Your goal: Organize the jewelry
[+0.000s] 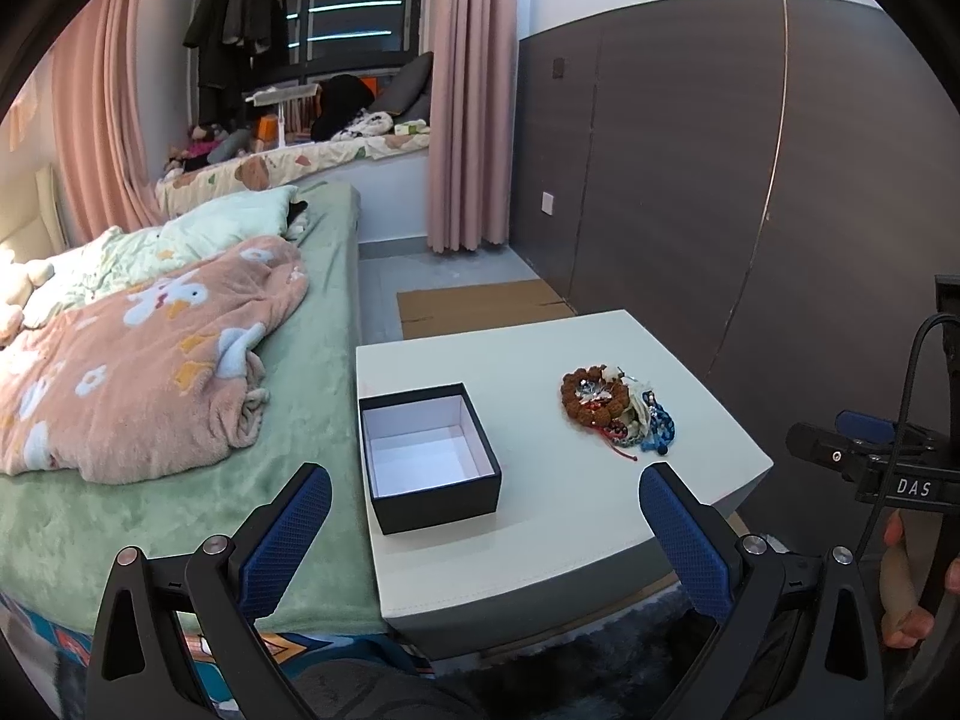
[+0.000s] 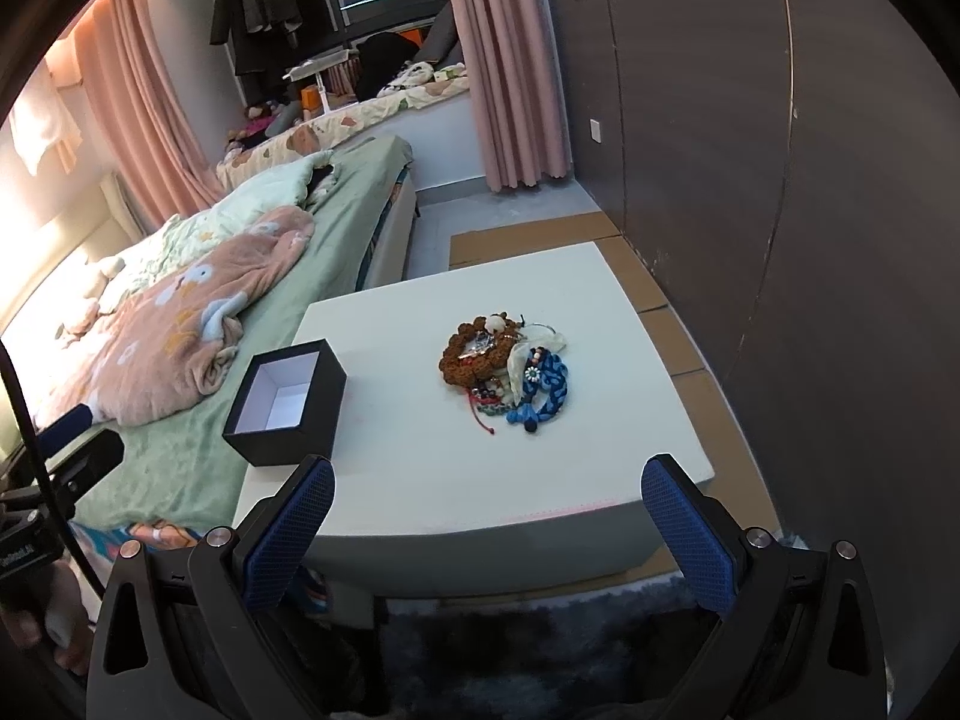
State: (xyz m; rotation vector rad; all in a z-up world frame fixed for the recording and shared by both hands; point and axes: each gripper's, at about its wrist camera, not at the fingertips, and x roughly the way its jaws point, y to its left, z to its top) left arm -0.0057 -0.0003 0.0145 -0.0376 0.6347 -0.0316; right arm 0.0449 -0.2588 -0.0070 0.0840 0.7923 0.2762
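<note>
A pile of jewelry (image 1: 618,414) lies on the white table (image 1: 540,516): a brown bead bracelet (image 2: 474,354), a blue braided cord (image 2: 546,393), a red string and pale pieces. An open black box (image 1: 429,456) with an empty white inside stands at the table's left edge; it also shows in the right wrist view (image 2: 288,402). My left gripper (image 1: 486,534) is open and empty, near the table's front edge. My right gripper (image 2: 486,522) is open and empty, in front of the table, short of the pile (image 2: 507,372). The right gripper's body shows at the left view's right edge (image 1: 870,462).
A bed (image 1: 180,420) with a green sheet and a pink blanket (image 1: 138,360) touches the table's left side. A dark panelled wall (image 1: 720,180) runs along the right. Cardboard (image 1: 480,306) lies on the floor behind the table. A dark rug (image 2: 540,648) lies below the grippers.
</note>
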